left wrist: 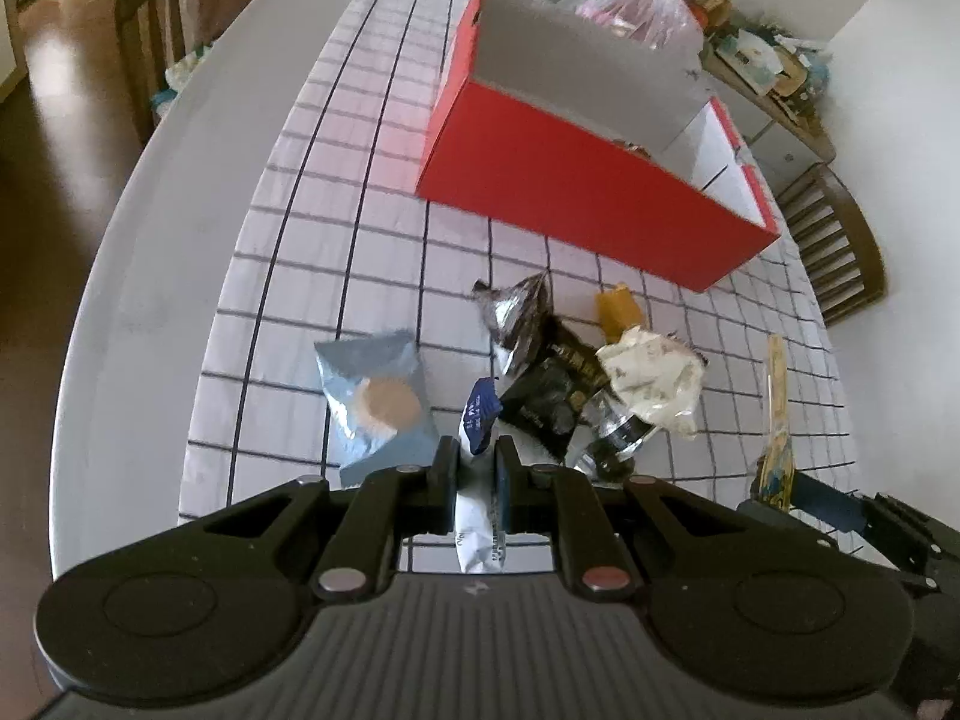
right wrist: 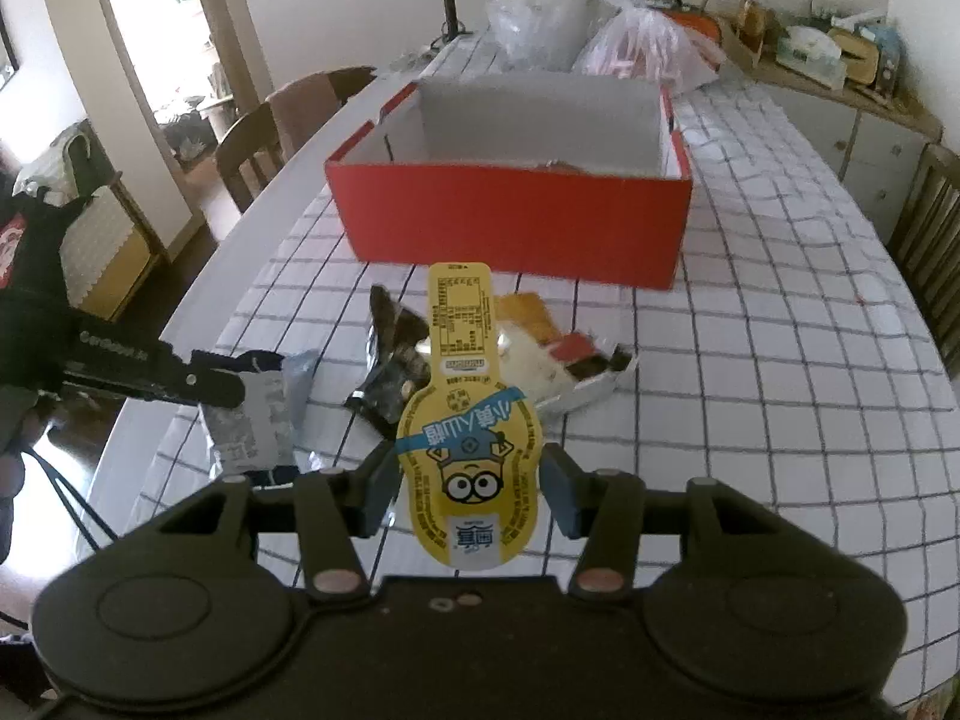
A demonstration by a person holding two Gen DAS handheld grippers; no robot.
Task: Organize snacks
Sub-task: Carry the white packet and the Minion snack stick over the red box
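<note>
**Mara:** Red cardboard, that's the box at the far end of the checked tablecloth. White walls inside, open top. From the right wrist view I can only make out a scrap of something brownish low against the near wall; the rest of the floor is hidden.

**Jon:** Same from the left wrist view: the box shows a white divider and a small bit of wrapper at its rim, no more.

**Mara:** Where do the snacks lie?

**Jon:** Loose on the cloth between the box and both grippers. A pale blue cookie packet lies flat just left of the left gripper. A black foil packet, a silver crumpled wrapper, a cream wrapper and an orange piece sit in a touching heap just ahead and right.

**Mara:** And the left gripper itself?

**Jon:** Nearly closed, pads pinching a white and blue sachet that stands up between them.

**Mara:** The right gripper is wider apart, its fingers pressed to either side of a yellow Minion-printed pouch, held upright with its narrow neck pointing toward the box. The heap lies directly beyond it.

**Jon:** That pouch shows edge-on at my right.
</note>
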